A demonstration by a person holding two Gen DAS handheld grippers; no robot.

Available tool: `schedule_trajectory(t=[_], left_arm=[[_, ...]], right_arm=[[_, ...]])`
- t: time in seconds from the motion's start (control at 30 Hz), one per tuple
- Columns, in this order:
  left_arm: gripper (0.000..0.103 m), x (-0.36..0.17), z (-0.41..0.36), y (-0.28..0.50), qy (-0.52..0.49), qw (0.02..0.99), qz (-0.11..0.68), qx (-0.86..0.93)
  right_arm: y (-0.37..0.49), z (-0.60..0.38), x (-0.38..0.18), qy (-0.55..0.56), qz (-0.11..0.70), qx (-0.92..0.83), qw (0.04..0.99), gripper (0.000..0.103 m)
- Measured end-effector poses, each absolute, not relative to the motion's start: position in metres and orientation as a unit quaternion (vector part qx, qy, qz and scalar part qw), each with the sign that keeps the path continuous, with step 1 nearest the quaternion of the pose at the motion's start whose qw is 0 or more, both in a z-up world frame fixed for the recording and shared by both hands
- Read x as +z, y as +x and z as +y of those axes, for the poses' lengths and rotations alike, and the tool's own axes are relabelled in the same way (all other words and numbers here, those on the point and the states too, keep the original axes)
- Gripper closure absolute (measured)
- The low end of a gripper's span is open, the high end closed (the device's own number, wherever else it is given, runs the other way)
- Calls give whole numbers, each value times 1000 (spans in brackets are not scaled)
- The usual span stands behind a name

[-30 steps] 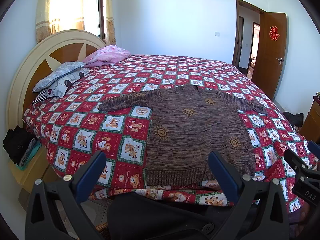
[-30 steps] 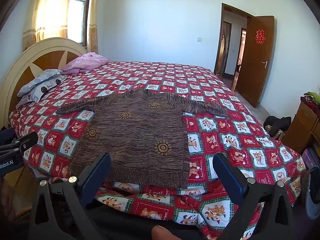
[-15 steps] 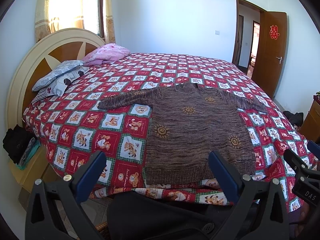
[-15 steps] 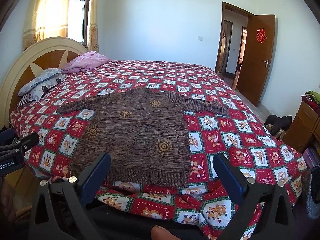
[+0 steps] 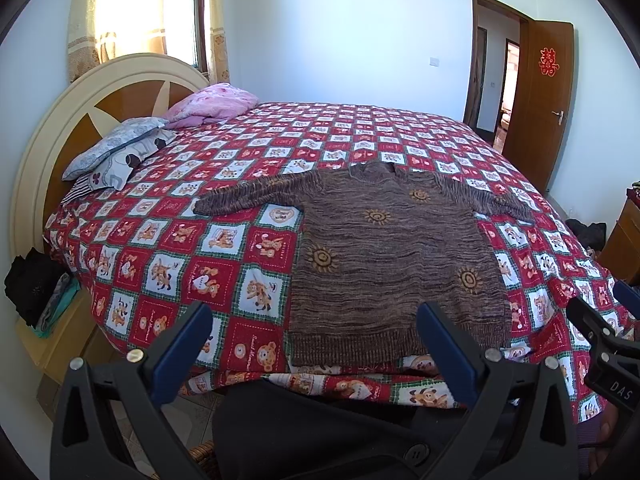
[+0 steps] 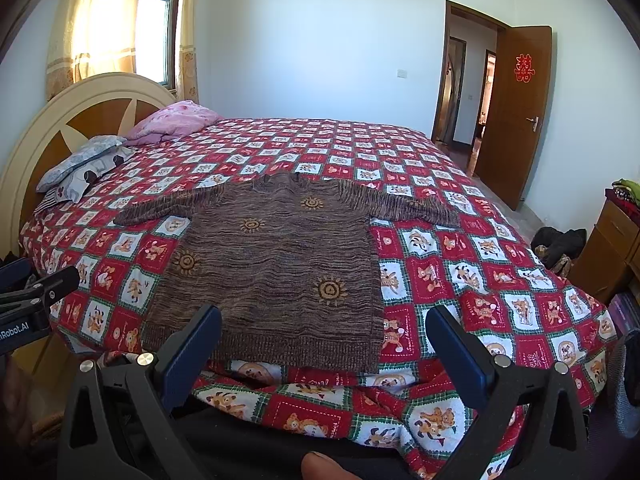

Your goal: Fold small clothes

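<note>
**Sweater spread flat, both grippers held wide before the bed**

Left wrist view: the brown sweater [image 5: 394,256] lies face up on the checked bedspread [image 5: 208,264], sleeves stretched out to either side, ribbed hem at the near edge of the bed. It's a streaky, marled knit dotted with orange sun motifs. The left gripper [image 5: 314,344] hangs short of the bed edge, its blue-padded fingers [image 5: 182,344] spread far apart with nothing between them; its right finger overlaps the hem only in line of sight. Off at the right edge, part of the right gripper [image 5: 600,344] shows, black with white lettering.

Right wrist view: same sweater [image 6: 276,264], seen more from the right, body smooth, collar pointing toward the far side of the bed. The right gripper [image 6: 324,348] sits level, facing the hem, jaws gaping and empty. The bedspread [image 6: 480,280] is a quilt of red and white squares with cartoon bears, draping in soft folds over the near edge. Grey and pink pillows [image 6: 86,166] lean by the curved cream headboard [image 6: 52,120].
</note>
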State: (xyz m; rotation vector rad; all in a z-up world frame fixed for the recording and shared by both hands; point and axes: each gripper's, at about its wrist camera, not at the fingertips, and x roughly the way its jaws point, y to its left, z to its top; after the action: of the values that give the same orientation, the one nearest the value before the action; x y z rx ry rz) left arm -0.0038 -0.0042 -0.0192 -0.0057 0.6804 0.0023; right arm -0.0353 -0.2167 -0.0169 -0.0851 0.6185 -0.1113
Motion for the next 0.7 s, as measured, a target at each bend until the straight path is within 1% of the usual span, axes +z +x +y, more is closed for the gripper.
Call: schedule_trajectory(t=[0.7], left_arm=[[0,-19,-5,-3,-3,942,337,1]], right_arm=[[-33,-217,-21,-39,312,-49,948,1]])
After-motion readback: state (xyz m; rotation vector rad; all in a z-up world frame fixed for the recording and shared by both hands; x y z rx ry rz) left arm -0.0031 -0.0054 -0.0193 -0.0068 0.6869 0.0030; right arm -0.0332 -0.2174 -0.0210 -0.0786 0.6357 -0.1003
